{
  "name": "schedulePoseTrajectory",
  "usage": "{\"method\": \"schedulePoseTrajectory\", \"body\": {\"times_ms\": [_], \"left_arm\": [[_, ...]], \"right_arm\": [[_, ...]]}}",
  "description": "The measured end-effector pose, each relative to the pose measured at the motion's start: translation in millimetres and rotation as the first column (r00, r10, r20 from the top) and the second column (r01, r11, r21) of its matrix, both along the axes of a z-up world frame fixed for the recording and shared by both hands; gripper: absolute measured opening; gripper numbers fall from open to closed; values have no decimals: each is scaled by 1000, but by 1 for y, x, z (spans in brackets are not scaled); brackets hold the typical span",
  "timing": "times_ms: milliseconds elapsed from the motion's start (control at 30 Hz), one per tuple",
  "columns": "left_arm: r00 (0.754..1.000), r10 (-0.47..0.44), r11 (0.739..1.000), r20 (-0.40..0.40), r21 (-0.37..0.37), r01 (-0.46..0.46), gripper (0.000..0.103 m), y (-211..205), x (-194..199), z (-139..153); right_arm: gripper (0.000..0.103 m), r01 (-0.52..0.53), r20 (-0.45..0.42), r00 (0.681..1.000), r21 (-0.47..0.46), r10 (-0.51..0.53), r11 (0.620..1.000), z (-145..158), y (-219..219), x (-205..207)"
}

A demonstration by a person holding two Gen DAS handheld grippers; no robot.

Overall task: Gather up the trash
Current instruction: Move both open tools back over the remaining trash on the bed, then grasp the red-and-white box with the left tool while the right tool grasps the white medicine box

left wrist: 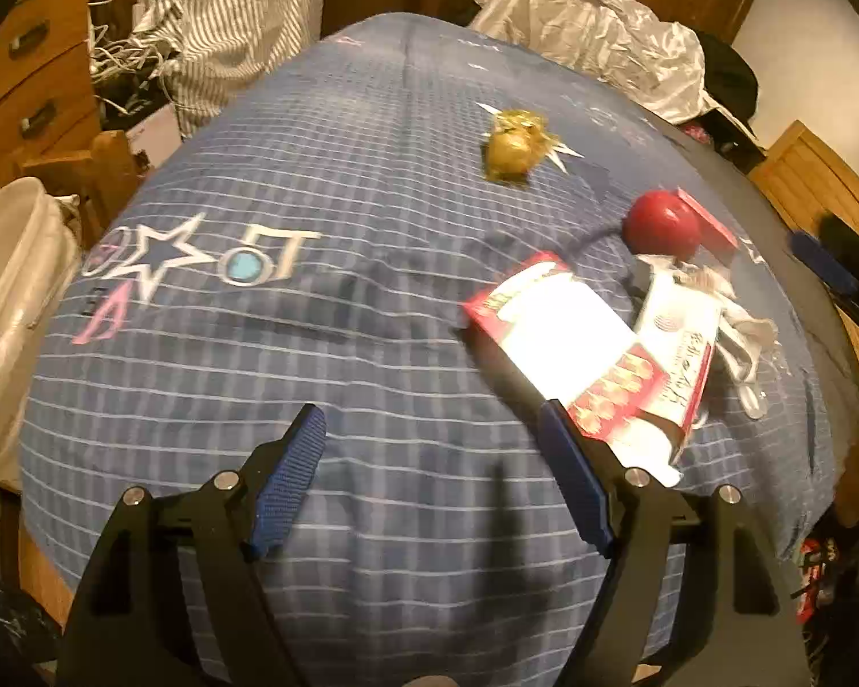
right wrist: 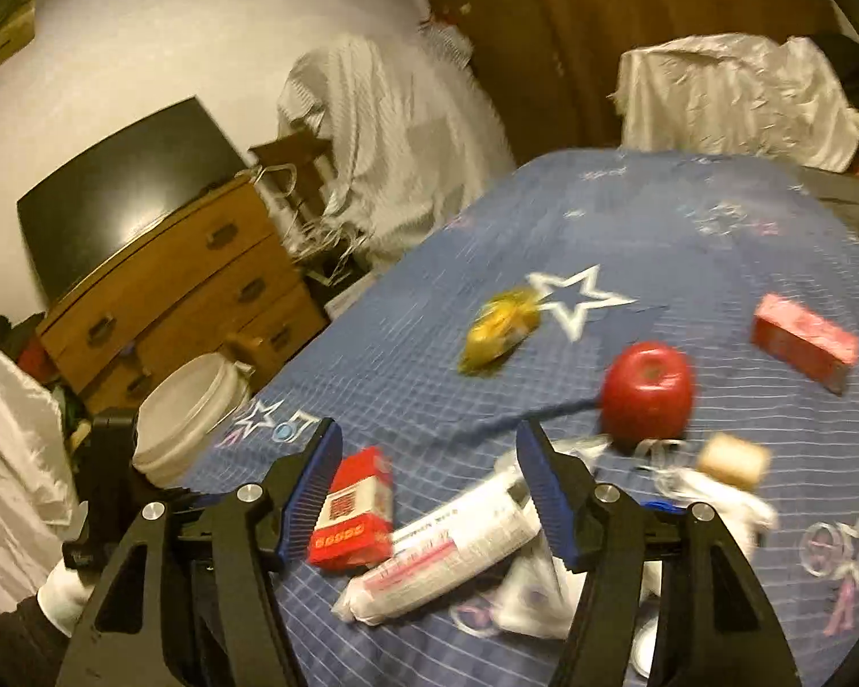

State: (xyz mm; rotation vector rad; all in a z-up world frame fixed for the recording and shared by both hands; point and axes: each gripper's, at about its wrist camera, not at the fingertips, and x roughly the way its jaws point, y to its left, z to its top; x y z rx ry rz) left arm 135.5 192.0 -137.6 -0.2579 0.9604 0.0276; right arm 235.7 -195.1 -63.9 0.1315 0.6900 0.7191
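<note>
Little looked collected: the red carton [right wrist: 352, 509], wrapped roll [right wrist: 452, 544] and gold wrapper [right wrist: 501, 329] lay on the bed [right wrist: 687, 240], at 12 o'clock of the right tongs [right wrist: 426, 492]. Both left tongs [left wrist: 429, 458] and right stood apart, empty. The white bin [right wrist: 186, 412] waited at 10 o'clock.

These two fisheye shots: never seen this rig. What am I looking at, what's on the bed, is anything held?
No robot arm here: a person carries a handheld two-finger gripper in each hand, each with a camera looking along its fingers.

Left view: the left gripper over a blue checked blanket, fingers apart, nothing between them.

Right view: the right gripper, also open and holding nothing.

On the blanket lie a red apple, a yellow wrapper, a red box, a red and white carton and a white tube. A white bucket stands beside the bed.
</note>
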Motion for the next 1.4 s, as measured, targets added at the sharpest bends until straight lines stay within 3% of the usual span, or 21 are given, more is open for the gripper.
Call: {"method": "schedulePoseTrajectory", "body": {"times_ms": [67, 233, 367, 500, 533, 767, 833, 933, 1067, 1133, 1300, 1400], "left_arm": [[1000, -16, 1000, 4, -5, 16, 74, 1, 0, 2], [999, -53, 996, 2, -76, 53, 75, -16, 10, 3], [996, -78, 997, 31, 3, 78, 79, -55, 24, 10], [997, -55, 985, 45, 165, 47, 80, -80, 43, 11], [999, -42, 981, 22, 191, 37, 80, -79, 46, 6], [998, 7, 984, -57, 178, 3, 82, -18, 18, -13], [997, 47, 980, -56, 198, -35, 82, 2, 10, -15], [997, 74, 987, -26, 144, -70, 82, 26, 1, -6], [998, 8, 989, 57, 146, -16, 86, 18, 1, 10], [995, -50, 980, 86, 195, 33, 88, 10, 9, 13], [990, -136, 949, 27, 290, 123, 90, 7, 36, -4], [988, -152, 943, 3, 299, 144, 90, 5, 46, -13]], "right_arm": [[65, 32, -13, 999, -4, -32, 999, -3, -20, -8], [65, 93, -131, 988, 38, -87, 995, -42, -66, -26], [65, 80, -197, 978, 56, -67, 995, -70, -59, -43], [65, 68, -220, 974, 65, -52, 996, -82, -48, -49], [65, 62, -221, 974, 65, -46, 996, -82, -45, -50], [65, 11, -262, 965, 104, 17, 995, -88, -21, -58], [65, 13, -299, 954, 140, 29, 990, -94, -18, -54], [65, 58, -358, 934, 192, 15, 980, -103, -13, -42], [65, 137, -418, 908, 214, -37, 967, -112, 0, -23], [65, 164, -444, 895, 215, -53, 963, -114, 8, -15], [65, 203, -472, 876, 173, -100, 964, -119, 29, 0], [65, 227, -467, 874, 144, -136, 963, -123, 39, 6]]}}
